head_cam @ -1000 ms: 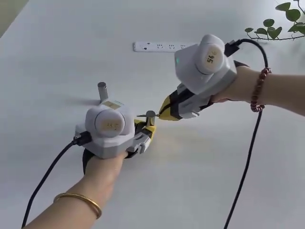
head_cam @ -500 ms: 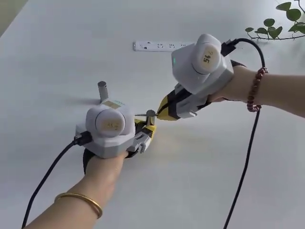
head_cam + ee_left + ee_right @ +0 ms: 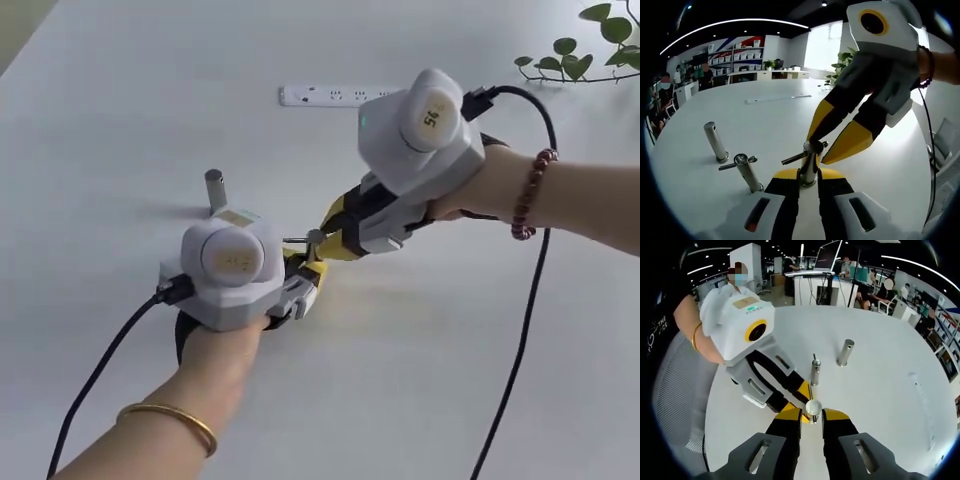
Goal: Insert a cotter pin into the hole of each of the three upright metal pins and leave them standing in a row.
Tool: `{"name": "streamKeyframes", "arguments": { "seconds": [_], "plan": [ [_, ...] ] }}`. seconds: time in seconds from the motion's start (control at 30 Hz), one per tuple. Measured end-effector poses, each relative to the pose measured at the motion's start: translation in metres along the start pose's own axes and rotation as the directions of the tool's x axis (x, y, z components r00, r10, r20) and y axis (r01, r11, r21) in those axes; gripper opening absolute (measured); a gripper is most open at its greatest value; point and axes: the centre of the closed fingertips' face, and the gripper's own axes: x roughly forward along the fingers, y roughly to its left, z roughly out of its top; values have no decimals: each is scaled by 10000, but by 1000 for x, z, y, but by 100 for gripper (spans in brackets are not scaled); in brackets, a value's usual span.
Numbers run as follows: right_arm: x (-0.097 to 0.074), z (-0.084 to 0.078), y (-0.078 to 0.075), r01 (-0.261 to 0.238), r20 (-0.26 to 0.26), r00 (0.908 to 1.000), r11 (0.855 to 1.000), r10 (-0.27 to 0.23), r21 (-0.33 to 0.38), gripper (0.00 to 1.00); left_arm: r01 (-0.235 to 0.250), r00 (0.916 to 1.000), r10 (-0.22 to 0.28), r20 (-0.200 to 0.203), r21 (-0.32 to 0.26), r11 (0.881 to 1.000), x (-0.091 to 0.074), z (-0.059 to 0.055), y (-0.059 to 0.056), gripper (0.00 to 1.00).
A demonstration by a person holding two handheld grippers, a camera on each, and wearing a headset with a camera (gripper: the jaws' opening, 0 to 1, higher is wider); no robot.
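Observation:
My left gripper (image 3: 308, 268) (image 3: 809, 176) is shut on the lower part of an upright metal pin (image 3: 316, 238) (image 3: 809, 162) (image 3: 813, 407). A cotter pin (image 3: 295, 240) (image 3: 794, 158) passes through the hole near that pin's head and sticks out on the far side. My right gripper (image 3: 328, 238) (image 3: 812, 416) meets the pin head from the right, its yellow fingers (image 3: 832, 117) shut on the cotter pin's loop end. A second metal pin (image 3: 746, 172) (image 3: 815, 371) stands upright with a cotter pin through it. A bare third pin (image 3: 215, 190) (image 3: 716, 142) (image 3: 845, 352) stands beyond.
A white power strip (image 3: 335, 96) lies at the back of the white table (image 3: 120, 120), and plant leaves (image 3: 590, 55) reach in at the back right. Black cables (image 3: 520, 330) trail from both grippers. People, desks and shelves stand in the background.
My right gripper has moved left toward the held pin, pushing the cotter pin further through the hole. The left gripper and the other pins have stayed put.

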Motion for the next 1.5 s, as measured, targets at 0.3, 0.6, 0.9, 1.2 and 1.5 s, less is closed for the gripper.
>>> {"name": "streamKeyframes", "arguments": {
  "seconds": [0.3, 0.6, 0.9, 1.2, 1.5],
  "plan": [
    [9, 1, 0, 50, 88, 9999, 9999, -51, 106, 10, 9, 10000, -9, 1, 11, 10000, 1, 0, 0, 12],
    [11, 2, 0, 4, 341, 9994, 9998, -11, 212, 9, 27, 10000, -26, -20, 41, 10000, 1, -1, 0, 12],
    [11, 2, 0, -75, 532, 9986, 9984, 46, 562, 8, -55, 10000, 55, -29, 94, 9999, 1, 0, 1, 11],
    [11, 4, -12, -41, 600, 9982, 9986, 9, 523, 8, -131, 9999, 131, 109, 27, 9999, 3, 8, 6, 11],
    [11, 4, -12, -44, 473, 9989, 9992, 25, 390, 8, -300, 9995, 302, 130, -138, 9995, 6, 9, 8, 11]
  ]
}}
